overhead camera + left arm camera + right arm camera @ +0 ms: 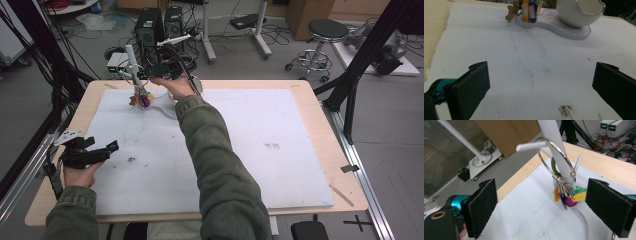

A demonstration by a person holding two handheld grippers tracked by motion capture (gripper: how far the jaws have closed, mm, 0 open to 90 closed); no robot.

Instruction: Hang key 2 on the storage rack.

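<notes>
A white stand [131,64] with side pegs rises from a flat white base [554,26] at the far left of the mat. A metal key ring [556,160] hangs from a peg [531,146] around the post, with several coloured tags [567,195] dangling low beside it. These tags [143,100] also appear in the high view and in the left gripper view [529,11]. My right gripper [541,207] is open just in front of the ring, touching nothing. My left gripper [113,146] rests open near the mat's front left, nothing between its jaws [539,87].
A white foam mat [250,150] covers most of the wooden table [325,125]. A white bowl with a jagged rim [579,12] sits on the stand's base. Computer towers [150,30], cables and a stool [325,35] stand on the floor beyond the far edge.
</notes>
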